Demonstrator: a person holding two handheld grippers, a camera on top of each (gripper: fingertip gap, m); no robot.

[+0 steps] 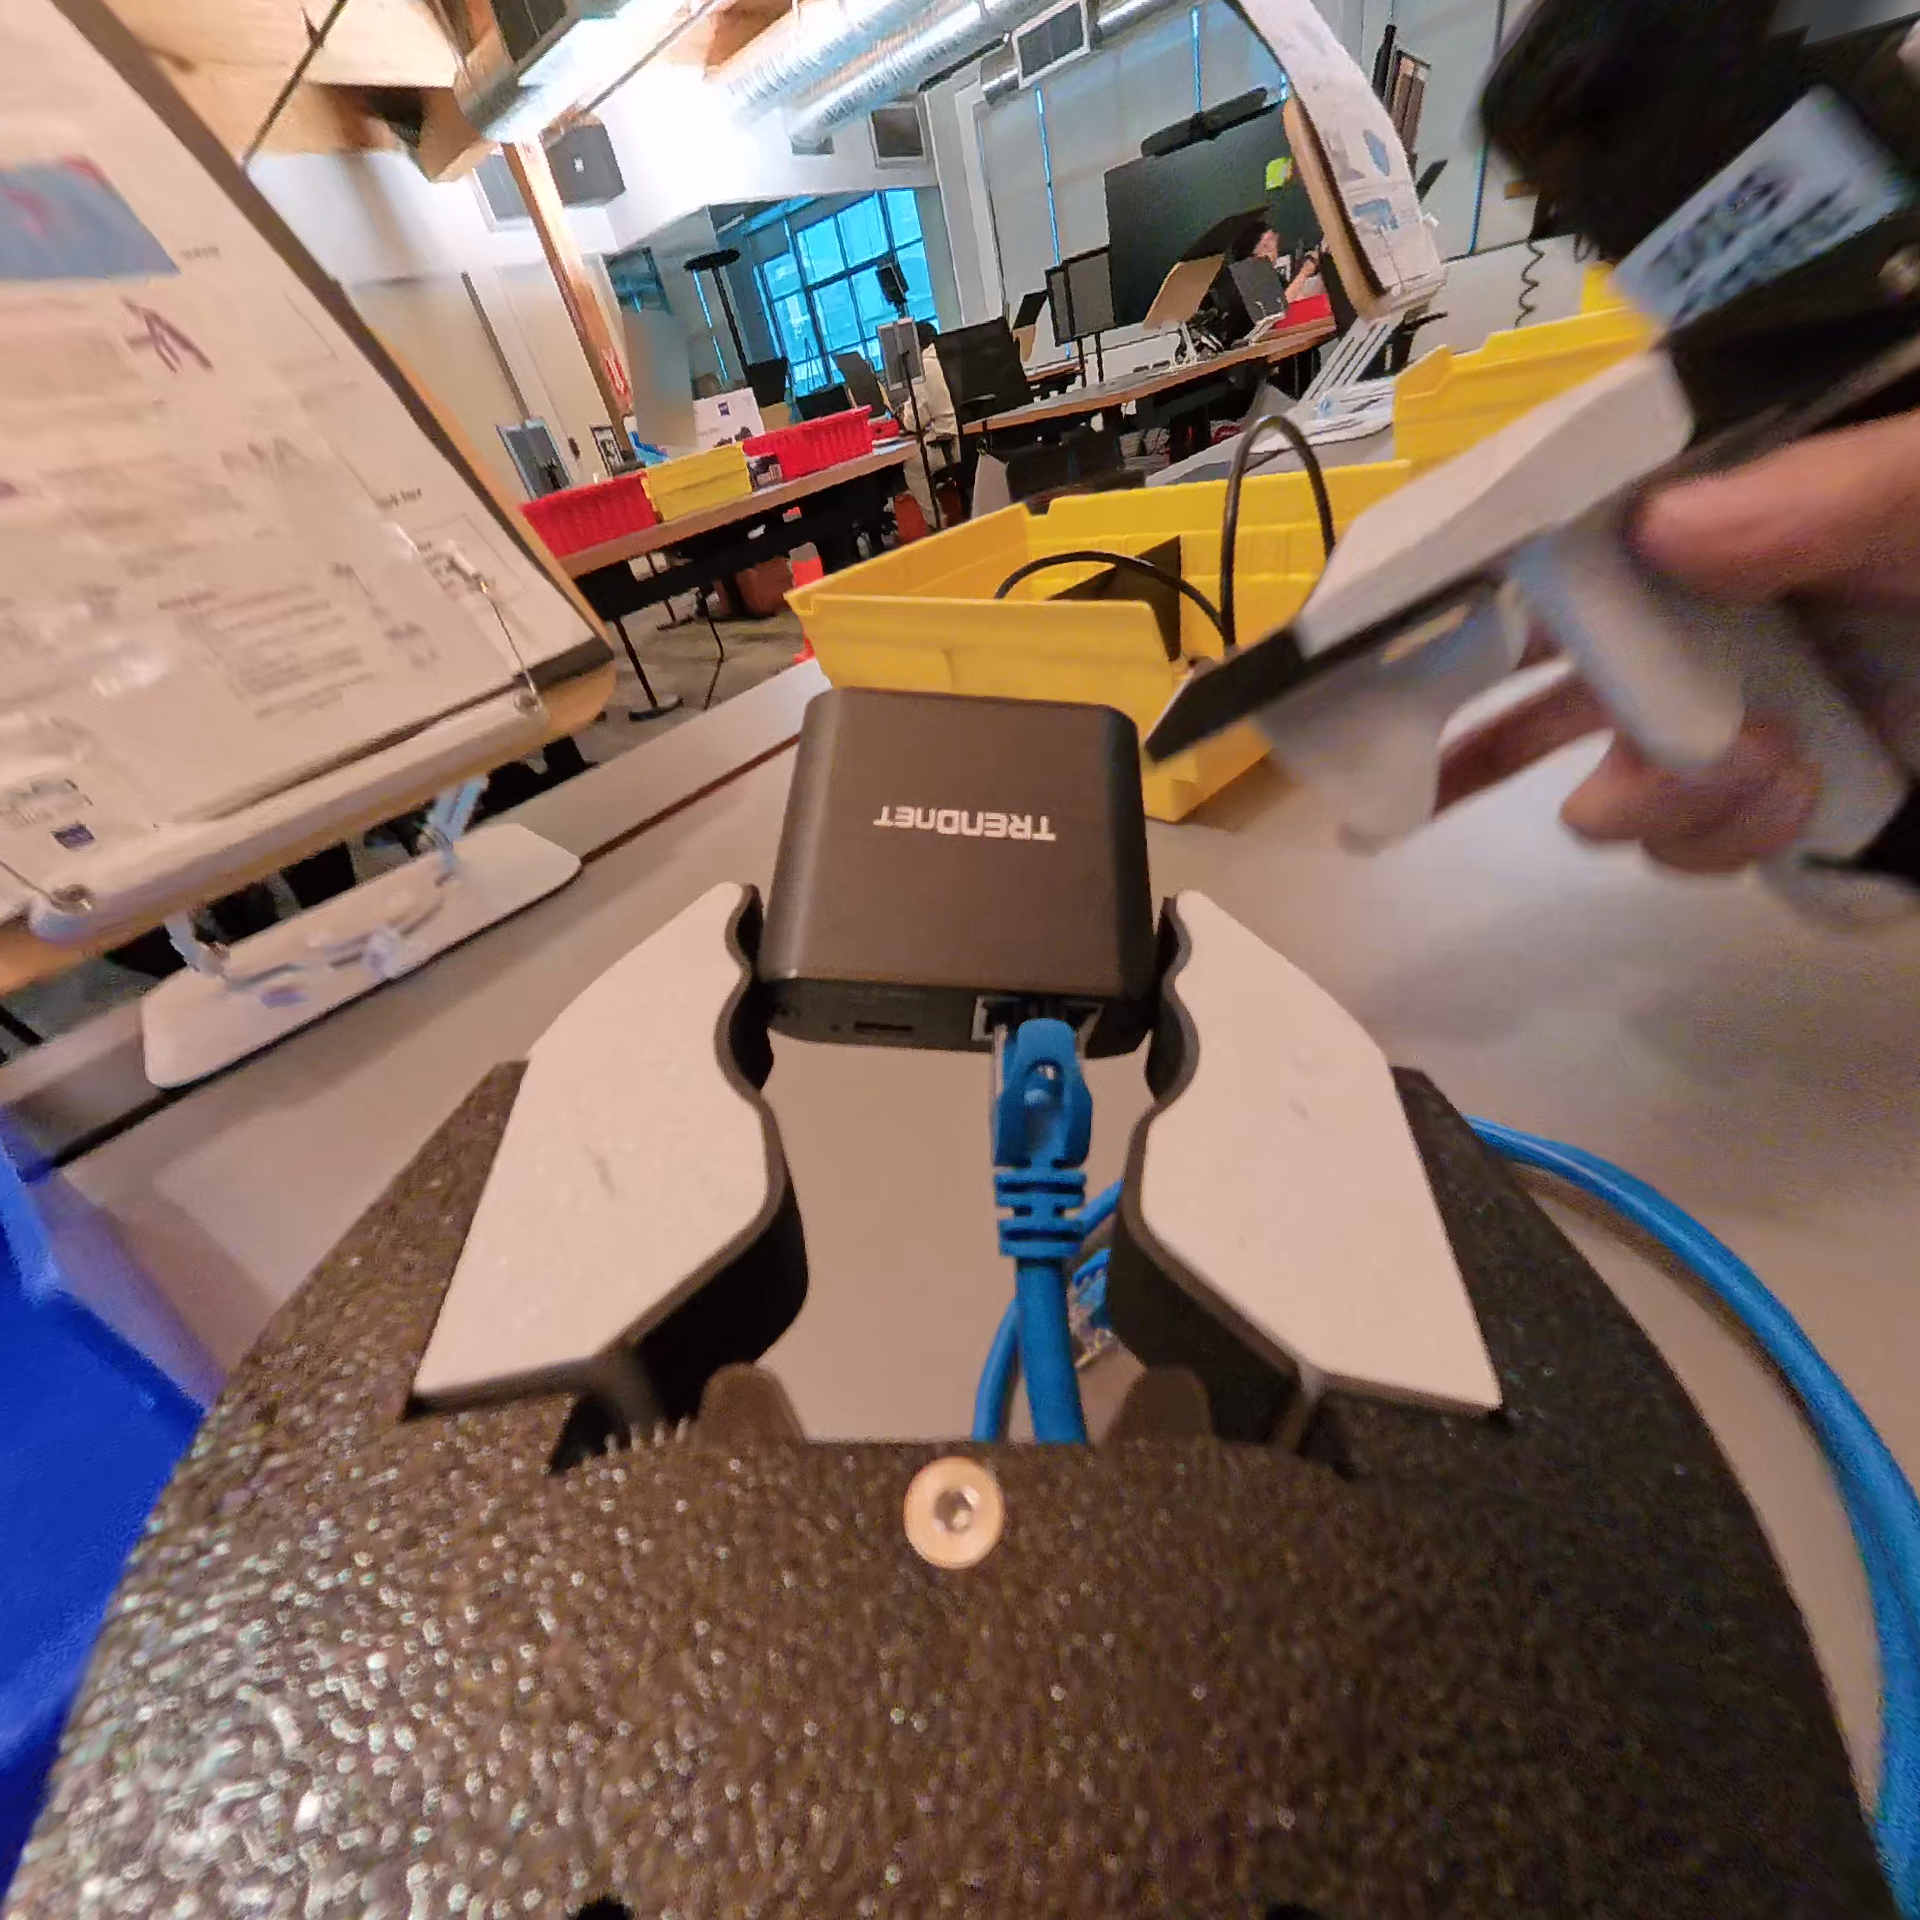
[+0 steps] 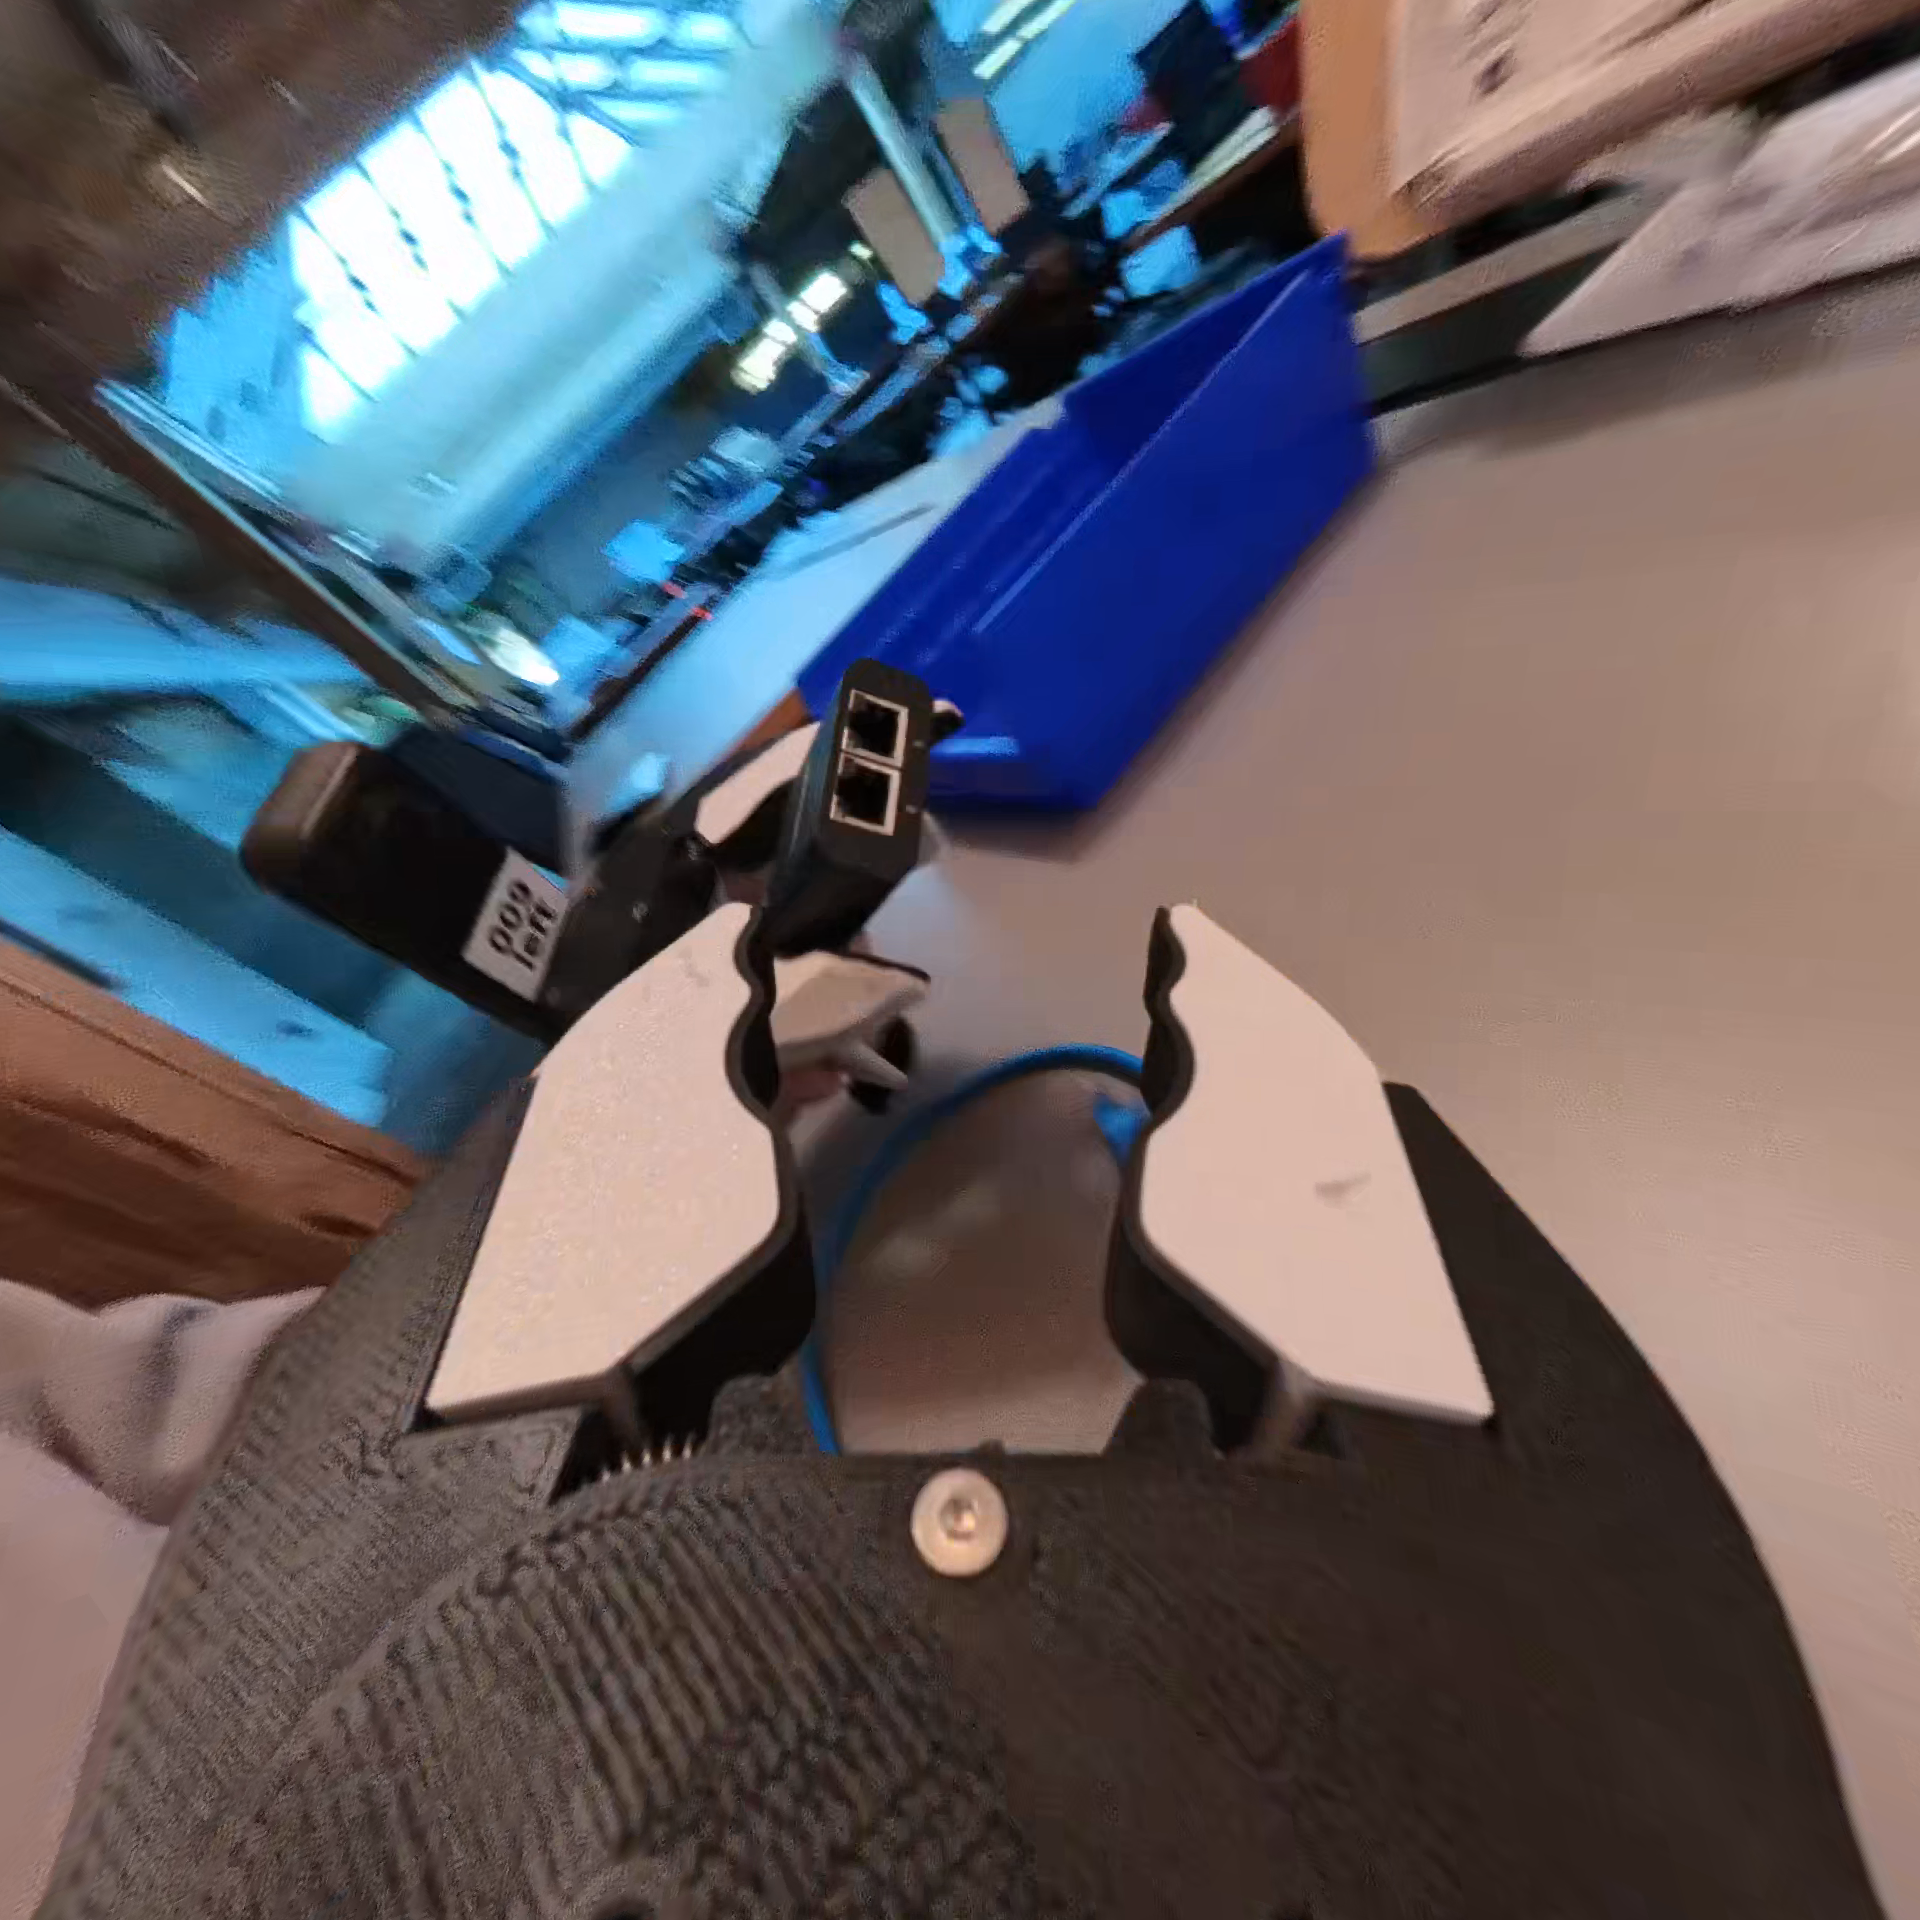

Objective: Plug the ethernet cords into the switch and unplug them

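On the table (image 1: 1351,987), left tool (image 1: 956,935) clamping switch (image 1: 961,831), right tool (image 2: 961,935) released, black cable (image 1: 1273,499) in yellow bin (image 1: 966,634).

Open office: long desks (image 1: 748,509), blue-lit windows (image 1: 831,275).

1. Open-plan office doubling as a lab or workshop — long tables (image 1: 727,509) run back in rows, with black office chairs (image 1: 982,364) and dark monitors (image 1: 1086,296) on them.
2. Ceiling is industrial: exposed silver ducting (image 1: 831,78) and bare timber beams (image 1: 566,281).
3. Tall gridded windows (image 1: 831,275) at the far end.
4. Parts storage everywhere — red bins (image 1: 582,514) and yellow bins (image 1: 977,623) on the tables, a blue bin (image 2: 1122,582) on the grey worktop (image 1: 1455,935).
5. A printed instruction sheet on a stand (image 1: 208,468) sits at the station.
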